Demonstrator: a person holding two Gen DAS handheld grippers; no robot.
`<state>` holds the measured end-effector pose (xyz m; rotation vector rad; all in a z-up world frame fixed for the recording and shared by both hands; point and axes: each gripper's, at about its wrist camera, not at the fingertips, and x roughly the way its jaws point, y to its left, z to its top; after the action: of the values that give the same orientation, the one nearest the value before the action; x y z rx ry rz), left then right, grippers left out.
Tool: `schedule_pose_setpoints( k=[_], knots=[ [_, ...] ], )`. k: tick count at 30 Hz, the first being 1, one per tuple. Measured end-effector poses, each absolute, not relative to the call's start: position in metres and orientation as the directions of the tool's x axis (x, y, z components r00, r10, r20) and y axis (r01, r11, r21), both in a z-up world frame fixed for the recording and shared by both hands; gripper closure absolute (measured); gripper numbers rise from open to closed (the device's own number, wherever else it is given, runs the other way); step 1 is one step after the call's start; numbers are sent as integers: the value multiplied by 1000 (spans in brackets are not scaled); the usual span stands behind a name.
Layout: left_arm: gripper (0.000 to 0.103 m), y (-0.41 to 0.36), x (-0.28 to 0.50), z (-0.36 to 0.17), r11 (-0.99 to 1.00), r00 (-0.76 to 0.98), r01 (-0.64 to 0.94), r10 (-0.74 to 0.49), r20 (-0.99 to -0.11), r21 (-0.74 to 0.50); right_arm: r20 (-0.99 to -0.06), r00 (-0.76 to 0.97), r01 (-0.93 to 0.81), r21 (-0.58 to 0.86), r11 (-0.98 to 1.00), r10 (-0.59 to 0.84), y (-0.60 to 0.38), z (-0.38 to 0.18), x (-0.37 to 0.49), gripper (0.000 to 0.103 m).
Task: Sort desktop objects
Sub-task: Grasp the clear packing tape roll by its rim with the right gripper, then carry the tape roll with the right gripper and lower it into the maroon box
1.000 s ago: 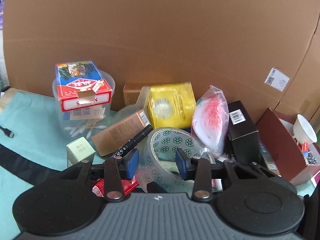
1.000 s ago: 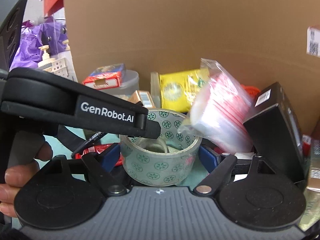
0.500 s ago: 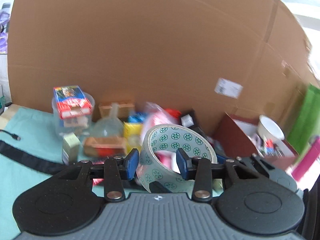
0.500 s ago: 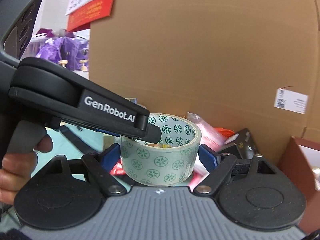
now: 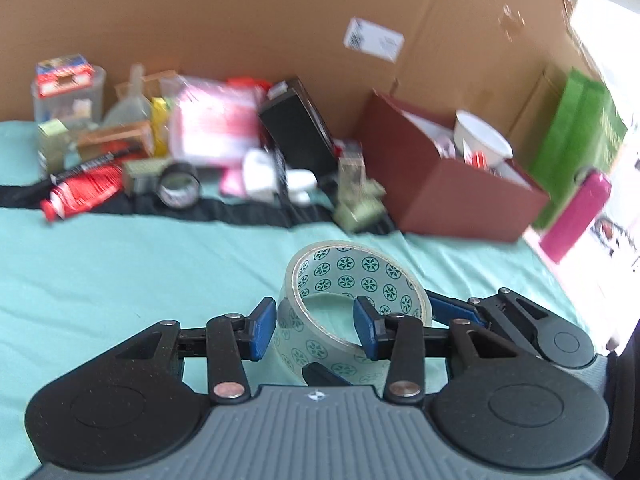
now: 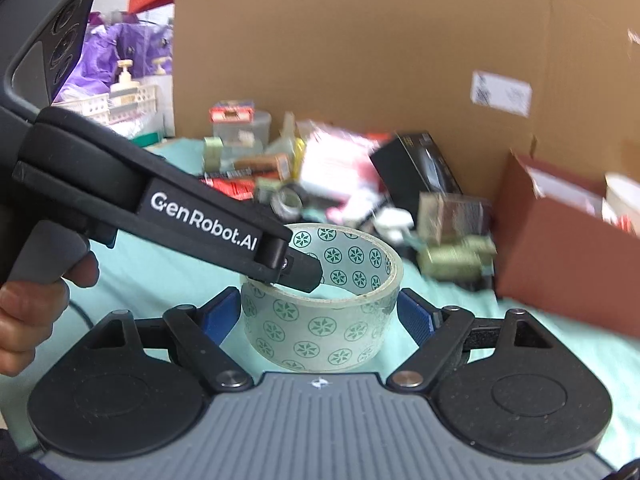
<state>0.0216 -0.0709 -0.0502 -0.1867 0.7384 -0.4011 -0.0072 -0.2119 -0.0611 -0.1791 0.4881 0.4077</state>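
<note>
Left wrist view: the left gripper (image 5: 315,330) is closed on the wall of the clear tape roll printed with green rosettes (image 5: 352,280), one blue pad (image 5: 262,330) outside the ring, the other inside it; the roll hangs tilted above the teal cloth (image 5: 120,264), well apart from the blurred clutter along the brown cardboard wall (image 5: 240,12) and the dark red open box (image 5: 452,184). Right wrist view: the right gripper (image 6: 320,318) stands wide, its blue pads (image 6: 218,316) flanking the same roll; whether they touch it I cannot tell; the left tool's black finger reaches into the ring from above.
</note>
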Motion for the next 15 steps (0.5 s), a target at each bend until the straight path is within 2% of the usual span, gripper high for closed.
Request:
schedule_pose_setpoints(
  k=[2, 4, 9, 15],
  knots=[
    [59, -75, 22, -54, 910, 658, 286, -415, -628, -301, -513, 791, -408, -37, 912, 333, -218, -65, -7, 20],
    [56, -77, 24, -56, 914, 654, 282, -405, -639, -291, -510, 791, -407, -27, 913, 338, -222, -69, -9, 20],
    [56, -77, 28, -58, 916, 639, 271, -401, -656, -295, -508, 786, -424, -29, 905, 352, -220, -68, -7, 18],
    [65, -85, 29, -53, 921, 643, 298, -387, -660, -250, -508, 783, -416, 2, 909, 359, -226, -67, -3, 19]
  ],
)
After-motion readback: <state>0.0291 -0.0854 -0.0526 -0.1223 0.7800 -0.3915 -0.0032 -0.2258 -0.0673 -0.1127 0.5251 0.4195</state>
